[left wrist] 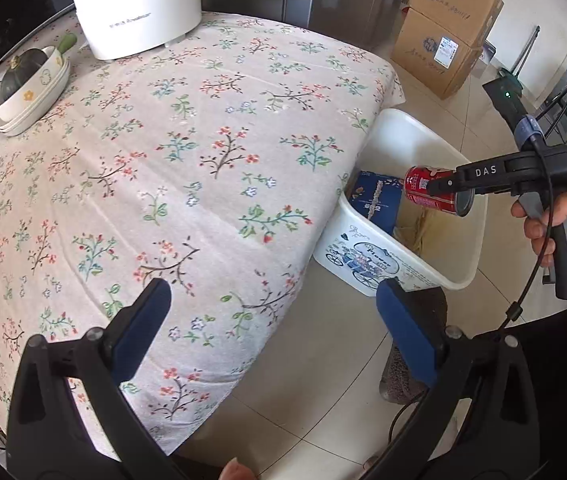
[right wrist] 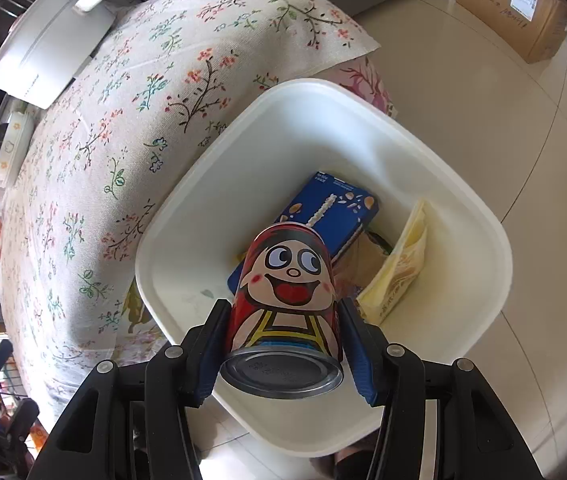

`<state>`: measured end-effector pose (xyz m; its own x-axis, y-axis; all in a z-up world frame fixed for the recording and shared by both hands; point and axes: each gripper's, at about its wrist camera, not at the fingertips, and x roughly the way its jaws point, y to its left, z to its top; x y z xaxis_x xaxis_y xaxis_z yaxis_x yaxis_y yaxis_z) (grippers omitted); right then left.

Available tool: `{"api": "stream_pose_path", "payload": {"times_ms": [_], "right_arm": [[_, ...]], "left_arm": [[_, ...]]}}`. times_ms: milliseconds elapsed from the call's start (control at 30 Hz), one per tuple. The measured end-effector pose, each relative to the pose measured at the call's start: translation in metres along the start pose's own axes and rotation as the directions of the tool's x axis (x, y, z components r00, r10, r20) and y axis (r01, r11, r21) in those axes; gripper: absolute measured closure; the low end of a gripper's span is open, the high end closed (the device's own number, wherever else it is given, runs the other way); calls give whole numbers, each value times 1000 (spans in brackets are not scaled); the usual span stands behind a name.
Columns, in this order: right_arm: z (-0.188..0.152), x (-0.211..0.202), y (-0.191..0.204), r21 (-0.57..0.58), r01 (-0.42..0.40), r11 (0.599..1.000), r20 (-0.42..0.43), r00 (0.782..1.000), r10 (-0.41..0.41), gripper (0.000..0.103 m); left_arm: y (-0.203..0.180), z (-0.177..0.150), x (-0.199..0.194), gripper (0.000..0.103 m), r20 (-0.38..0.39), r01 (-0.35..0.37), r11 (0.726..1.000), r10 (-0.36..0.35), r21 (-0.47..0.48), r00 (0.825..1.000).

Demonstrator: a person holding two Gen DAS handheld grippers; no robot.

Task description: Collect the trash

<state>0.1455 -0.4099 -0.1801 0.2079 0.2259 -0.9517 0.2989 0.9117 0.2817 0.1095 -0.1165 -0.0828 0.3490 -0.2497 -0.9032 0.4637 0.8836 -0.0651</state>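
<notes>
My right gripper (right wrist: pixel 283 312) is shut on a red drink can (right wrist: pixel 283 292) with a cartoon face, its base toward the camera. The can hangs over the white trash bin (right wrist: pixel 363 116) that stands on the floor beside the table. In the left wrist view the same can (left wrist: pixel 435 196) is seen held above the bin (left wrist: pixel 411 132) by the right gripper (left wrist: pixel 439 188). Inside the bin lie a blue carton (right wrist: pixel 335 208) and a yellow wrapper (right wrist: pixel 399 268). My left gripper (left wrist: pixel 271 320) stands open and empty over the table's near corner.
A floral tablecloth (left wrist: pixel 187 160) covers the table. On it stand a white electric pot (left wrist: pixel 139 12) at the back and stacked bowls (left wrist: pixel 31 92) with a dark squash at the left. Cardboard boxes (left wrist: pixel 447 28) stand on the tiled floor behind the bin.
</notes>
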Motion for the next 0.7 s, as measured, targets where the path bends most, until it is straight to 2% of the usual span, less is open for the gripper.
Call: {"api": "stream_pose_path", "payload": {"times_ms": [133, 233, 267, 433, 533, 633, 700], "right_arm": [[4, 6, 11, 20, -35, 999, 13, 999, 35, 47], [6, -9, 21, 12, -53, 999, 48, 997, 52, 33], [5, -17, 25, 5, -50, 999, 70, 996, 50, 31], [-9, -47, 36, -5, -17, 1000, 132, 991, 18, 30], [-25, -70, 47, -42, 12, 999, 173, 985, -5, 30], [-44, -101, 64, -110, 46, 993, 266, 964, -15, 27], [-60, -123, 77, -150, 90, 985, 352, 936, -32, 19]], "left_arm": [[17, -8, -13, 1, 29, 0, 999, 2, -39, 1000], [28, -11, -20, 1, 53, 7, 997, -3, -78, 999], [31, -12, -24, 1, 64, 12, 995, -6, -94, 998], [39, -18, -45, 1, 117, 5, 991, 11, -134, 993], [36, -22, -53, 1, 122, -36, 989, 53, -142, 991], [34, -29, -67, 1, 157, -67, 983, 94, -171, 983], [35, -36, -77, 1, 181, -72, 977, 110, -203, 977]]}}
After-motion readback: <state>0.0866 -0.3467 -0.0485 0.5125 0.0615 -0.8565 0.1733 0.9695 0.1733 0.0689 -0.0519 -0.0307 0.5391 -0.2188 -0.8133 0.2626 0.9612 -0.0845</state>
